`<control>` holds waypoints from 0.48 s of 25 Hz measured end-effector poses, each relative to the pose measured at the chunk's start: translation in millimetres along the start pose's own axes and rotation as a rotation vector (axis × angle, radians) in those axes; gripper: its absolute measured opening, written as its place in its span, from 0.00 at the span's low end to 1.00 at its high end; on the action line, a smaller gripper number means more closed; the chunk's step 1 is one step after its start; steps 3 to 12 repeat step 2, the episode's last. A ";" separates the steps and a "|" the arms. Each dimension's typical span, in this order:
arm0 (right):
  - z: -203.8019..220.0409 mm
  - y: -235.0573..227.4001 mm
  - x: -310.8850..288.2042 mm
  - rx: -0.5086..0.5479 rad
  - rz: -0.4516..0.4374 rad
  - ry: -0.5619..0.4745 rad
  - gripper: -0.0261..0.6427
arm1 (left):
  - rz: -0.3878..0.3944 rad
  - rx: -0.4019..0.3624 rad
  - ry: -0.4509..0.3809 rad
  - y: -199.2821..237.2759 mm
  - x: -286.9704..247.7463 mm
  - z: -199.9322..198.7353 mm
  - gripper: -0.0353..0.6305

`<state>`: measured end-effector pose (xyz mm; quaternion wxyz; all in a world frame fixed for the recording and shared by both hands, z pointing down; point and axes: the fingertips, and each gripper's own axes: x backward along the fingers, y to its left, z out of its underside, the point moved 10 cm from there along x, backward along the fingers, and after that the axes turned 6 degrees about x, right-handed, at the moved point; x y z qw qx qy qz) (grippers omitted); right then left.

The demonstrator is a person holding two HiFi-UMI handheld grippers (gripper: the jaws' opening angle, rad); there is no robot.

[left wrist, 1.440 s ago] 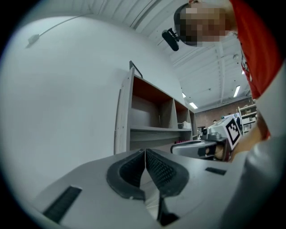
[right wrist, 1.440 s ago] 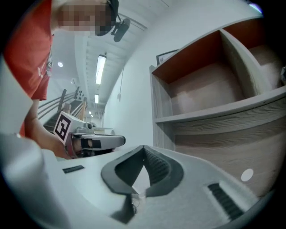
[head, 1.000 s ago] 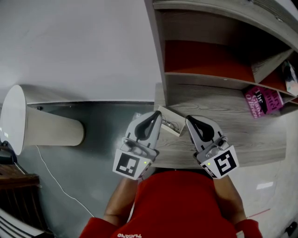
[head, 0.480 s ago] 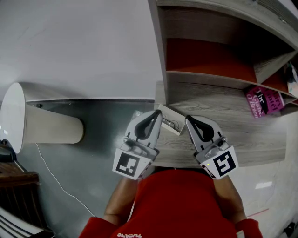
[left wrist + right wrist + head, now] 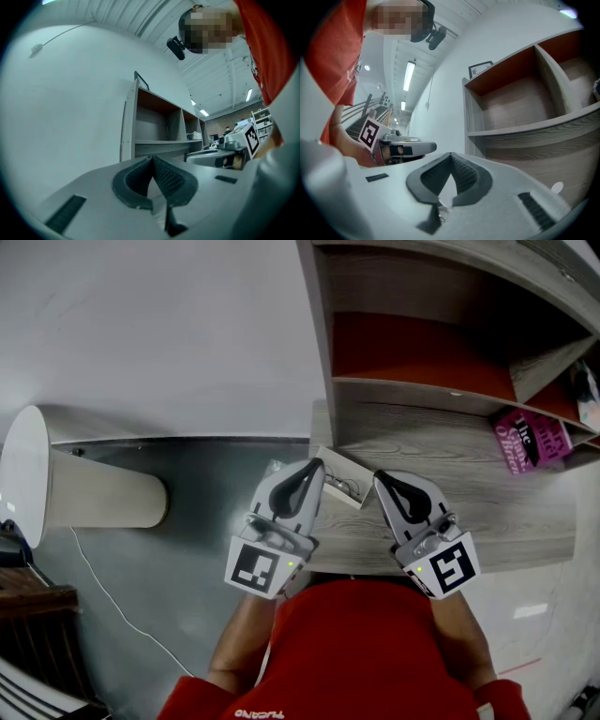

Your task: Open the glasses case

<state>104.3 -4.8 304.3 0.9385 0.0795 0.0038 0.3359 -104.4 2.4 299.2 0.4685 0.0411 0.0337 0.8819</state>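
Glasses case [image 5: 339, 478] lies on wooden desk [image 5: 506, 512], at near left corner of shelf, between both gripper tips. Left gripper [image 5: 315, 466] jaws closed, empty. Right gripper [image 5: 379, 480] same.

shelf unit [image 5: 441, 442]: matt grey wood grain noted | floor [image 5: 187, 484] beside shelf unit: smooth, faintly glossy | left gripper [image 5: 316, 465], right gripper [image 5: 379, 478]: matt plastic
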 end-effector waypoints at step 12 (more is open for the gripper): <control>0.1 1.5 0.1 0.003 -0.003 0.003 0.04 | 0.000 0.000 0.002 -0.1 1.0 0.1 0.07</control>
